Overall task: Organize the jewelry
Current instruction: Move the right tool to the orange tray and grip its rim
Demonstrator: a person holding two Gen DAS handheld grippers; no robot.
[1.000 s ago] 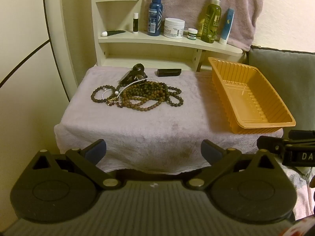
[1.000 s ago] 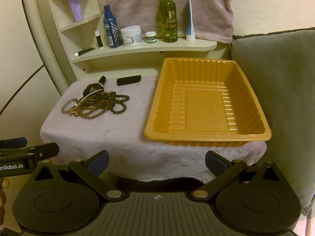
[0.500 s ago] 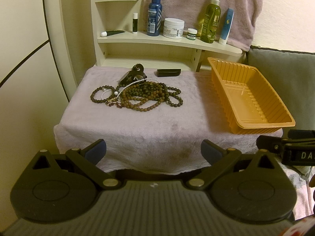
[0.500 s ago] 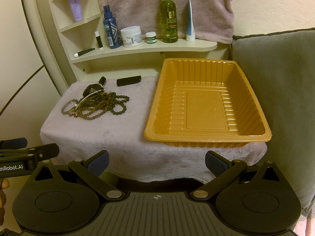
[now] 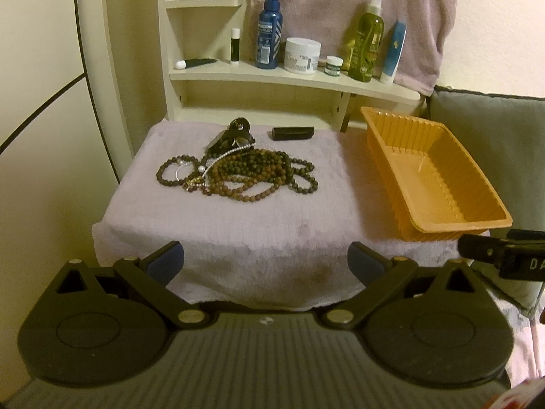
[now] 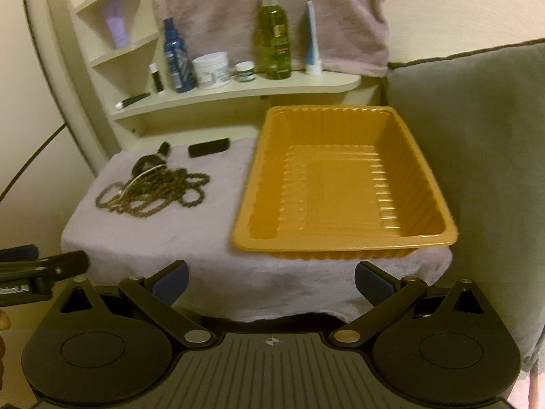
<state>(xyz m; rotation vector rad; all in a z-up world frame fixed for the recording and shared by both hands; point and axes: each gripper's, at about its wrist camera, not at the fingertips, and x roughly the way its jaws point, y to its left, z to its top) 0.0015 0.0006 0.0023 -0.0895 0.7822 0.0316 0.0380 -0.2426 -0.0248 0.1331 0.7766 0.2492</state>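
Towel-covered table (image 5: pixel 259 228) below toiletry shelf (image 5: pixel 293 80)

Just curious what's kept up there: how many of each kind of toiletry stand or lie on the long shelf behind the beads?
Spray bottles: 2, blue, green
Jars: 2, large white, small
Tubes: 2, black lying, blue-white standing
Small stick: 1
Total: 7
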